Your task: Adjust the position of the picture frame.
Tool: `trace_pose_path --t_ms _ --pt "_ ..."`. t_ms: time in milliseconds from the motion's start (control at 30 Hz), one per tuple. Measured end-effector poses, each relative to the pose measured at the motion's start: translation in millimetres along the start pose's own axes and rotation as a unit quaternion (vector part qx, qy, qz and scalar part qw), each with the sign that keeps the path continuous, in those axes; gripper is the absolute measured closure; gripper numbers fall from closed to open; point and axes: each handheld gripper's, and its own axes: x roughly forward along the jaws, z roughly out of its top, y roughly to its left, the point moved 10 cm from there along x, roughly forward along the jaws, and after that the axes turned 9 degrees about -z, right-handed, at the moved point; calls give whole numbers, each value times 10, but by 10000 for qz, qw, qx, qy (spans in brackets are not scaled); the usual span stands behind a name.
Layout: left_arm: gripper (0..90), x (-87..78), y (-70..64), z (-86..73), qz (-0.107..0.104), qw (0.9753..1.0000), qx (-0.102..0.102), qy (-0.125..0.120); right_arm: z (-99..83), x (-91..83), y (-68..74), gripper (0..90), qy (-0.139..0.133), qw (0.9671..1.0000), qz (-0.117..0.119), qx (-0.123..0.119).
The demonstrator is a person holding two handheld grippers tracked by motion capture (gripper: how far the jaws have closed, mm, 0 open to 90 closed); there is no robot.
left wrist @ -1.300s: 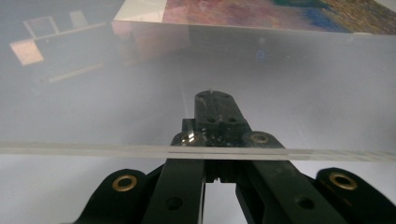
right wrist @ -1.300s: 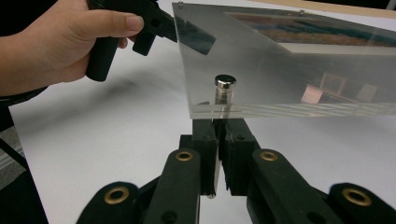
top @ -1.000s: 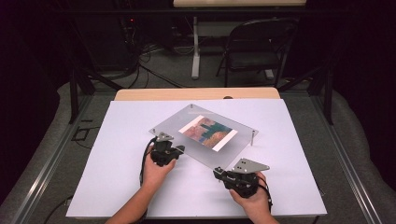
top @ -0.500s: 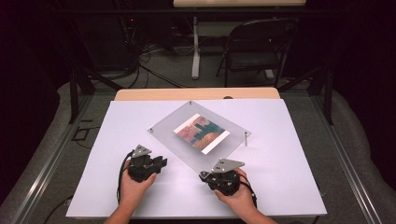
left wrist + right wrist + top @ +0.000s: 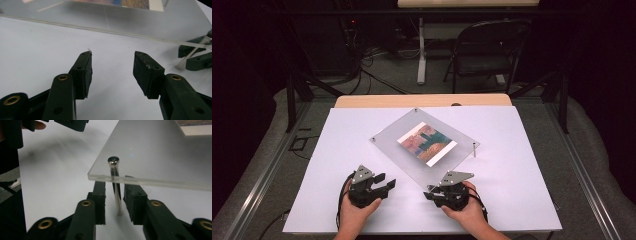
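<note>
**Clear frame on metal legs, with two hand-held grippers at its near edge**

In the high view we see a clear, flat, four-cornered frame at the centre of the picture, set cornerwise on a matt white table. A coloured print with a white margin lies within it. Thin metal legs hold the plate off the table. The left gripper, lower left of centre, lies apart from the frame. In its own view the jaws are black and blocky, with brass-coloured rivets, and stand released and well apart over bare table; the frame's edge crosses the upper part of that view, and the print is cut off by the top border. The right gripper, lower centre, sits at the frame's nearest corner. In its own view a shiny leg with a rounded cap passes through the plate's corner and stands between the jaws. Small gaps show on both sides of the leg, so we read the jaws as released around it, not clamped. The plate's thick edge hides part of the leg. At the upper left of that view, dark parts of the other gripper are blurred.
</note>
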Motion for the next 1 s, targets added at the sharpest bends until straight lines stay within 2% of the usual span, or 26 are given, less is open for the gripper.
trace_pose_path --t_ms 33,133,233,400,467,500,567,600,633,667,700,733,800,867,1000 --pt "484 45 -74 -35 -141 9998 15 131 -9 -35 0 648 0 10000 8 -38" --pt "482 97 -146 -55 -204 9996 68 172 -23 -69 -15 630 -1 10000 -32 -43" --pt "468 197 -290 -101 -370 9984 220 358 -44 -161 -52 603 -33 9999 -90 36" --pt "463 263 -410 -98 -526 9972 350 400 -50 -289 -119 587 -111 9997 -173 117" --pt "463 285 -460 -90 -595 9968 368 397 -38 -386 -159 587 -185 9995 -213 153" --pt "463 310 -506 -100 -677 9958 421 455 -23 -491 -214 587 -275 9990 -295 216" --pt "463 327 -533 -105 -713 9955 429 461 -15 -539 -256 587 -330 9985 -358 236" --pt "464 345 -563 -110 -757 9950 439 486 -11 -585 -304 587 -372 9980 -431 278" --pt "472 379 -622 -114 -847 9937 515 518 -7 -657 -422 588 -458 9961 -625 413" --pt "486 379 -622 -114 -847 9937 515 518 -7 -657 -422 588 -458 9961 -625 413" --pt "506 411 -689 -108 -997 9917 615 520 -22 -707 -542 590 -488 9938 -802 598" --pt "518 411 -689 -108 -997 9917 615 520 -22 -707 -542 590 -488 9938 -802 598" --pt "538 445 -742 -109 -1068 9909 636 524 -55 -740 -662 594 -480 9912 -962 777" --pt "554 472 -762 -112 -1087 9904 667 540 -72 -747 -732 595 -478 9898 -1041 853" --pt "599 544 -819 -101 -1097 9904 672 507 -82 -749 -855 595 -509 9868 -1180 989"
